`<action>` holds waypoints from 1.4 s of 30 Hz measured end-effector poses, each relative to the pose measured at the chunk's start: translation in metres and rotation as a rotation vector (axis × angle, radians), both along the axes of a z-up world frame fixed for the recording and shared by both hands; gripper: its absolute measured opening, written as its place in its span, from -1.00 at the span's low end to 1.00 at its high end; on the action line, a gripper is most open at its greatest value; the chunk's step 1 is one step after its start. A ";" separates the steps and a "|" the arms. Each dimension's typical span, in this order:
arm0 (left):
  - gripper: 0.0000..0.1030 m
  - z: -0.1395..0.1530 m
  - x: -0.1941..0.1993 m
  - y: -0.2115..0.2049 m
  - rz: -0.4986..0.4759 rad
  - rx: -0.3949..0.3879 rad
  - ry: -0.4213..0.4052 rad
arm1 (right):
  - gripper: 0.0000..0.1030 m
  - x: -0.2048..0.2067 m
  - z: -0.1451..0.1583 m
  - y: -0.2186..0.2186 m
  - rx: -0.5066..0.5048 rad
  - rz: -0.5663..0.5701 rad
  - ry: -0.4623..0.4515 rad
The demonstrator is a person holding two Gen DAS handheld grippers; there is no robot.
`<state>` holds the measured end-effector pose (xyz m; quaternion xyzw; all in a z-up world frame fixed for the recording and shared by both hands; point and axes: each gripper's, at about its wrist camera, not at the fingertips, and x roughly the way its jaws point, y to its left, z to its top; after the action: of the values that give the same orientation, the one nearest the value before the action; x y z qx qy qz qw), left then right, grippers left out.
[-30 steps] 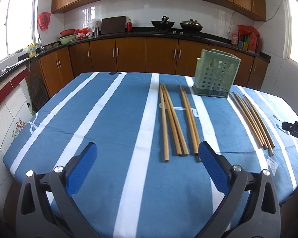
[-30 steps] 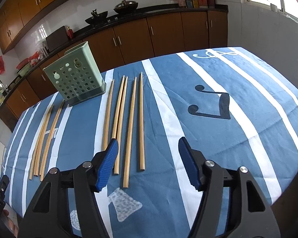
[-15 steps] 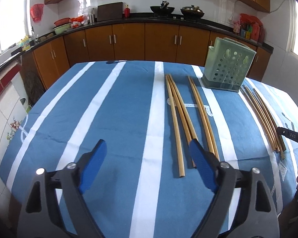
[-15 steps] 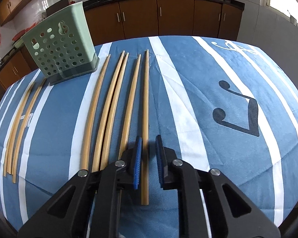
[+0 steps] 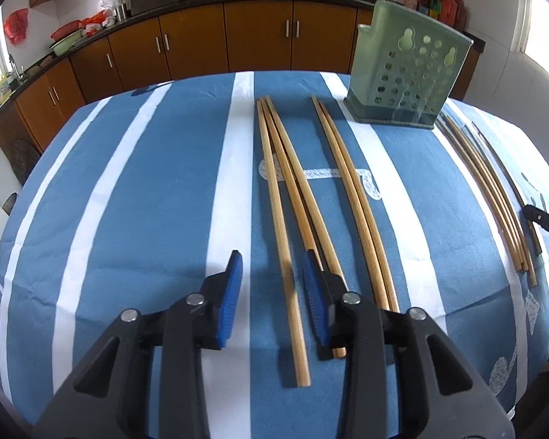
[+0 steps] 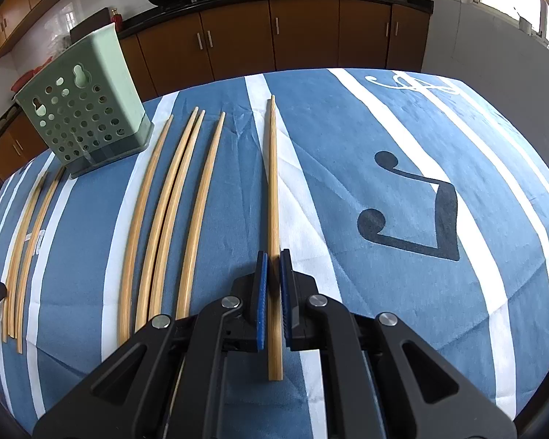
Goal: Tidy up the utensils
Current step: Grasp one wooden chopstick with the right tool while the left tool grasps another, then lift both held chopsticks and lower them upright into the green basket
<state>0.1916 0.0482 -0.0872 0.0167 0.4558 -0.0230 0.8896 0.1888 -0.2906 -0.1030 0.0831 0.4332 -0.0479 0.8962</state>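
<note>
Barely begun: one chopstick [image 6: 273,197] is clamped by the right gripper [image 6: 271,285], another chopstick [image 5: 283,241] is being closed on by the left gripper [image 5: 272,300], holder [image 5: 402,69] seemingly unfilled.

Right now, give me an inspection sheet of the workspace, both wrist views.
Surface: table under a blue, white-striped cloth, flat.
Job's things: green perforated holder upright at the far side; bamboo chopsticks in loose groups, lying lengthwise.
Clutter: nothing seen on the cloth.
Grippers: right tool shut on the rightmost chopstick; left tool closing, the leftmost chopstick between the pads, not yet pinched.
Cables: nothing seen.
Surroundings: brown cabinets, two woks on the counter, windows on both sides.
</note>
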 end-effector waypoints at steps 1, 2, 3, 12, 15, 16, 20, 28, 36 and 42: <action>-0.52 -0.003 0.003 0.000 0.002 0.008 0.012 | -0.85 0.002 0.000 -0.001 -0.001 0.001 0.000; -0.54 -0.004 0.005 -0.001 0.006 0.015 0.003 | -0.85 0.003 -0.001 -0.001 -0.005 0.003 -0.001; -0.62 -0.004 0.008 0.000 0.008 0.017 0.003 | -0.85 0.004 -0.001 -0.001 -0.011 0.007 -0.002; -0.84 -0.002 0.053 0.025 0.077 0.032 -0.009 | -0.85 0.024 -0.001 -0.015 -0.048 -0.020 -0.017; -0.83 -0.002 0.060 0.033 0.087 0.045 -0.029 | -0.85 0.027 -0.003 -0.023 -0.050 -0.042 -0.028; -0.83 -0.003 0.061 0.036 0.085 0.043 -0.038 | -0.85 0.027 -0.003 -0.024 -0.046 -0.044 -0.032; -0.82 -0.002 0.057 0.041 0.080 0.016 -0.051 | -0.85 0.023 -0.004 -0.023 -0.064 -0.037 -0.045; -0.78 -0.003 0.044 0.038 0.074 0.015 -0.052 | -0.84 0.014 -0.004 -0.023 -0.052 -0.036 -0.046; -0.85 -0.002 0.034 0.038 0.074 0.018 -0.035 | -0.85 0.002 -0.001 -0.023 -0.033 -0.017 -0.044; -0.85 0.027 0.018 0.040 0.065 0.021 -0.107 | -0.86 -0.012 0.027 -0.029 -0.019 -0.031 -0.136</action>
<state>0.2092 0.0878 -0.0603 0.0123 0.4081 0.0116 0.9128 0.1773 -0.3199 -0.0765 0.0844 0.3693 -0.0601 0.9235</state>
